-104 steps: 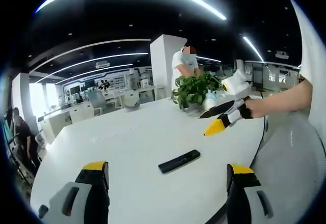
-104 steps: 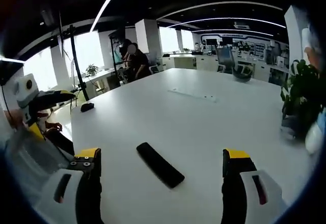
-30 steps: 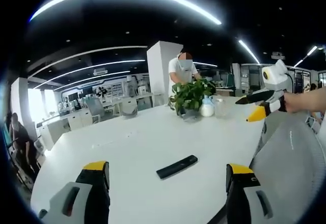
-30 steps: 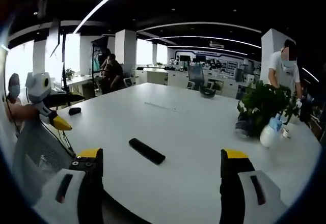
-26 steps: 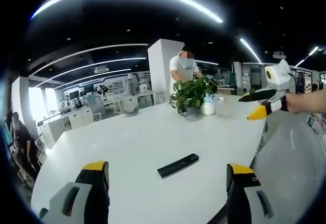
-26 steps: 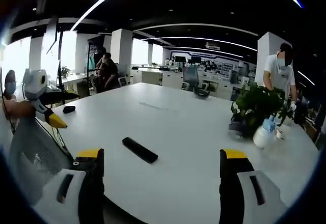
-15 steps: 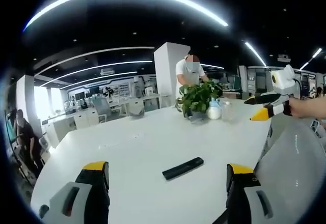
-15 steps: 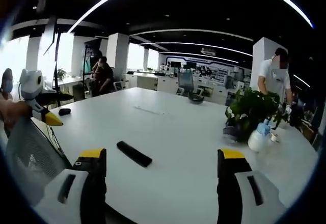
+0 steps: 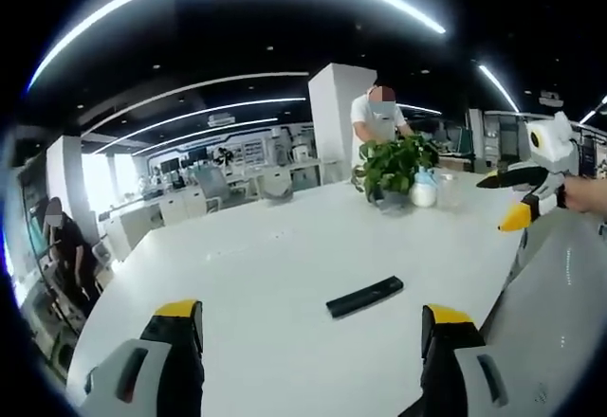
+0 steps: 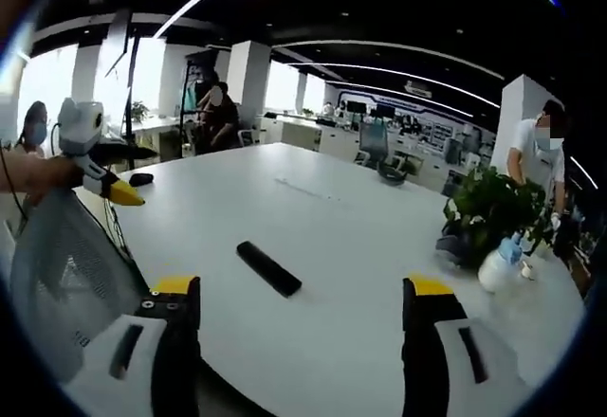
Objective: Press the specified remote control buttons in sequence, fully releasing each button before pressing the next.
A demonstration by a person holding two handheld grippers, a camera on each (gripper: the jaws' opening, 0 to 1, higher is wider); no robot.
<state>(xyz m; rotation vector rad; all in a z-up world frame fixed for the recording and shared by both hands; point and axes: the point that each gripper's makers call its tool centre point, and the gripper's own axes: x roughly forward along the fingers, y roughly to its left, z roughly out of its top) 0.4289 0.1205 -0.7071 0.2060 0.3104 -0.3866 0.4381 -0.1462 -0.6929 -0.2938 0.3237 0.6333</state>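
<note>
On white counter (image 9: 247, 275): black remote (image 9: 365, 297), unobstructed; potted plant (image 9: 394, 166) and spray bottle (image 10: 496, 267) beyond. Both hand-held grippers (image 9: 308, 341) (image 10: 294, 317) released, empty.

Both grippers (image 9: 311, 317) (image 10: 299, 294): grey bodies, black jaws tipped yellow.

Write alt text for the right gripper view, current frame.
A black remote control lies untouched on a large white table, ahead of the right gripper, whose yellow-tipped jaws stand wide open. The left gripper hangs at the left edge; a potted plant and a spray bottle stand far right.
</note>
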